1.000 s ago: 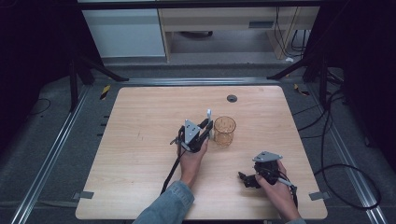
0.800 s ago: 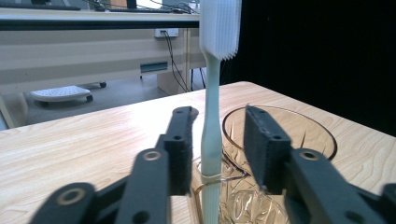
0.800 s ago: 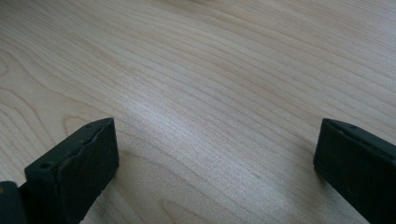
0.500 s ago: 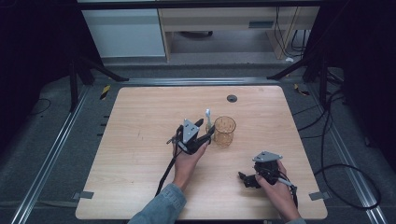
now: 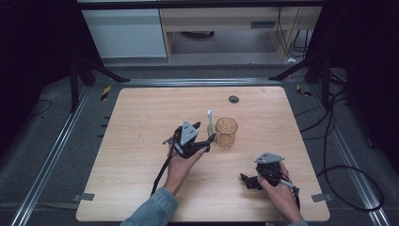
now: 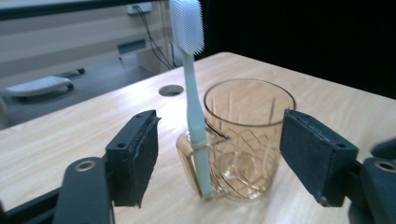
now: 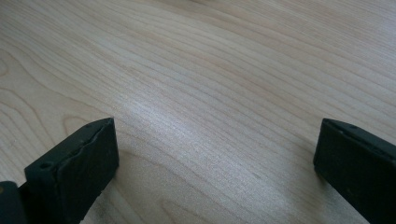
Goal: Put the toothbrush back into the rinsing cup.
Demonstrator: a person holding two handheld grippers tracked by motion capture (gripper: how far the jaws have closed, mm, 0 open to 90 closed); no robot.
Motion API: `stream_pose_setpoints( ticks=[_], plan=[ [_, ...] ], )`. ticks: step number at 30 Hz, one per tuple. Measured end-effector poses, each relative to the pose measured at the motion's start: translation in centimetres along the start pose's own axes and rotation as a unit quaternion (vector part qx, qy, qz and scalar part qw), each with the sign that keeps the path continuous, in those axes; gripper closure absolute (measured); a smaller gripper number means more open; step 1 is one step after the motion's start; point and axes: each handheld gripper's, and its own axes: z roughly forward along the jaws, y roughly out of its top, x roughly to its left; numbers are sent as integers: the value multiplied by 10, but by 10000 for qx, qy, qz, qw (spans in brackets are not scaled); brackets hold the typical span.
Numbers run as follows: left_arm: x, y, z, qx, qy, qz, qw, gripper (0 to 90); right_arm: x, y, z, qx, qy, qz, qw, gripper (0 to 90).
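My left gripper (image 6: 219, 154) has just been opening its jaws – the toothbrush (image 6: 194, 93) stands free between them, leaning upright against the amber glass (image 6: 247, 135) near the middle of the table (image 5: 141, 122). My right gripper (image 5: 249, 181) rests by the front right corner, jaws wide apart on nothing

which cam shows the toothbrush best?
Left gripper view: the toothbrush stands close up, bristle head up, in the small side holder of the amber glass. The high view gives it as a small pale stick beside the glass.

Light wood table (image 5: 141, 141); amber glass (image 5: 226, 132) standing mid-table, toothbrush (image 5: 210, 123) against it.
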Motion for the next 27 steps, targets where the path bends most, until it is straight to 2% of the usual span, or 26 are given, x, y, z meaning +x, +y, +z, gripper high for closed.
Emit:
stream_pose_setpoints(
  ticks=[5,7,11,14,20,23,27],
  plan=[
    [0,2,-6,193,-163,89,9996,226,0,0,0,0,3,3,10000,4],
    [0,2,-6,373,-231,124,9990,194,0,0,0,-1,0,1,10000,4],
    [1,4,-9,583,-189,209,9979,147,0,0,0,-1,1,1,10000,4],
    [3,5,-11,724,-204,184,9970,122,0,0,0,0,0,1,10000,4],
    [5,7,-13,1007,-306,-24,9944,100,0,0,0,-1,0,0,10000,4],
    [4,6,-14,1341,-269,-137,9905,91,0,0,0,-1,2,2,10000,4],
    [6,0,-17,1802,-280,-257,9829,80,0,0,0,-1,5,-1,10000,4]
  ],
)
